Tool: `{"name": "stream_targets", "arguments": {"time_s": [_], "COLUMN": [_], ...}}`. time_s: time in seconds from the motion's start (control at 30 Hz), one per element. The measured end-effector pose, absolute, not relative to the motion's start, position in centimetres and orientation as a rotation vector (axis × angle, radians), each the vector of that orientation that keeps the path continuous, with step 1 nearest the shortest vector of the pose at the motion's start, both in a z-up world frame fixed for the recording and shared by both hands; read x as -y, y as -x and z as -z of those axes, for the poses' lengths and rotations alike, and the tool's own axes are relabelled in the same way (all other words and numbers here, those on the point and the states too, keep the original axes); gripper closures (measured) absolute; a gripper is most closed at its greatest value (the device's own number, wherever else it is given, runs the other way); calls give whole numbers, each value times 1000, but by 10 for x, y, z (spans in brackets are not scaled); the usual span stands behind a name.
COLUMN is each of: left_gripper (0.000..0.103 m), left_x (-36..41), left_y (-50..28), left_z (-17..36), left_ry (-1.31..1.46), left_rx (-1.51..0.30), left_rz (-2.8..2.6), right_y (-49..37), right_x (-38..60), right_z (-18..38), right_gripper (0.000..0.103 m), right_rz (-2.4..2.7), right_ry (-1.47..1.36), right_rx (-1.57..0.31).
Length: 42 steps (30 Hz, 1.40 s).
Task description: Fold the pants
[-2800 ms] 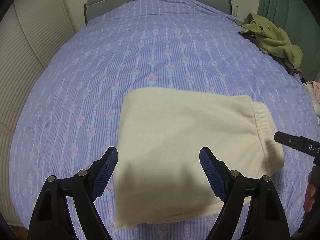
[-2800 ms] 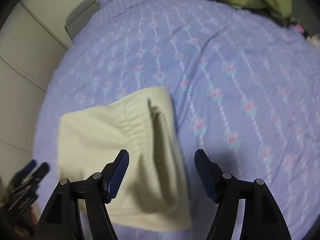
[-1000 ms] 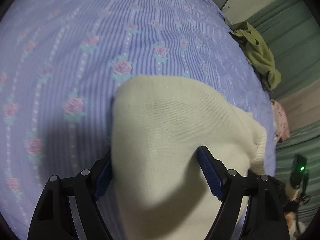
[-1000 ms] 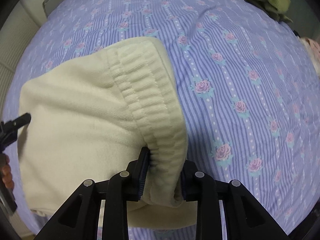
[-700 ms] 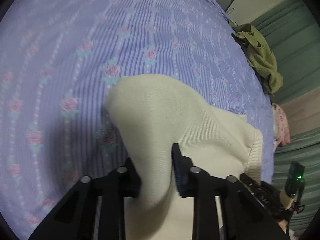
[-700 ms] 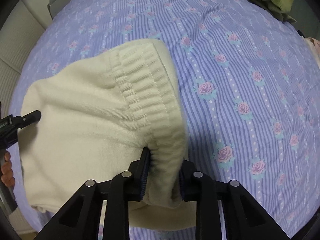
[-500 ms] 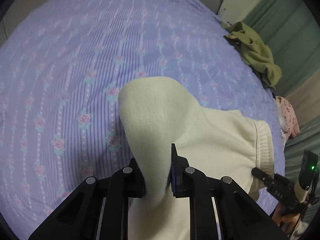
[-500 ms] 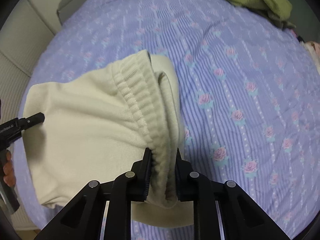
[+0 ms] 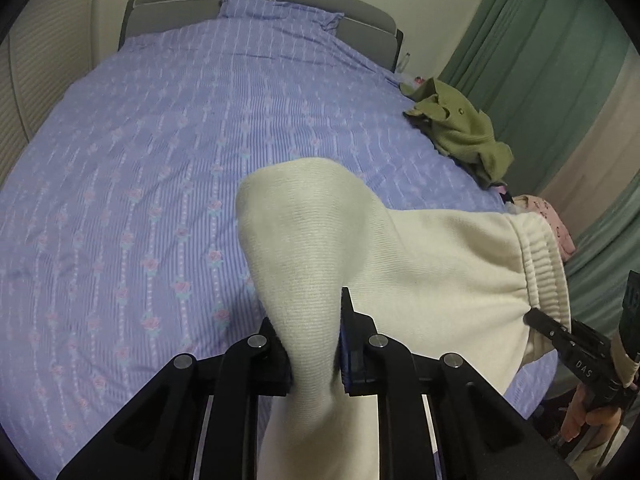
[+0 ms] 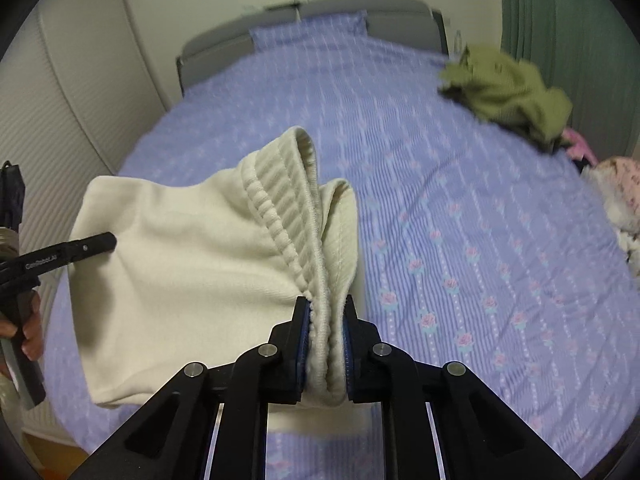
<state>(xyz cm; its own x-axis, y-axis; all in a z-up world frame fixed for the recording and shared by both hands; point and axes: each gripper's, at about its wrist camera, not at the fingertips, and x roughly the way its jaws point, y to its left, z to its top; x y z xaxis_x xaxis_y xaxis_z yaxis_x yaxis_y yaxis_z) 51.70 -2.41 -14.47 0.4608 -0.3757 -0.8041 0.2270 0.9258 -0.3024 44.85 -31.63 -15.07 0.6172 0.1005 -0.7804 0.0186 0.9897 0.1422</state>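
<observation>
The folded cream knit pants (image 9: 400,264) hang lifted above the purple flowered bed (image 9: 160,140), stretched between both grippers. My left gripper (image 9: 314,340) is shut on the folded leg end, which bulges up over the jaws. My right gripper (image 10: 326,340) is shut on the ribbed elastic waistband (image 10: 292,208) of the pants (image 10: 180,260). The right gripper also shows at the right edge of the left wrist view (image 9: 576,356). The left gripper shows at the left edge of the right wrist view (image 10: 60,256).
An olive green garment (image 9: 460,136) lies crumpled at the bed's far right edge, also in the right wrist view (image 10: 508,92). Pink floral cloth (image 10: 620,184) lies beyond it. A grey headboard (image 9: 256,4) and a pillow stand at the far end. Green curtains (image 9: 540,60) hang on the right.
Both grippers closed on the pants, the left on the leg end and the right on the waistband, and lifted them off the bed. Both views now tilt up toward the headboard.
</observation>
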Motion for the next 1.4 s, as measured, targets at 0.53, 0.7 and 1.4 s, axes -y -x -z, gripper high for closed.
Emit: {"name": "stream_targets", "arguments": {"time_s": [0.53,0.7,1.4], "left_gripper": [86,86,85], "left_x": [16,23,30], "left_y": [-537,-549,-566], "left_z": [253,271,306], "left_ry": [21,-12,-94], "left_rx": [-1142,-1169,-1248], "left_rz": [209,185,111], "right_y": [-508,-514,-538], "right_x": [323,332,350], "right_z": [297,331,394], "right_gripper": [87,42,61], "right_rz": [-138,-84,-293], "right_ry": [-256,-250,-648], "right_rx": [-1114,-1172,-1308]}}
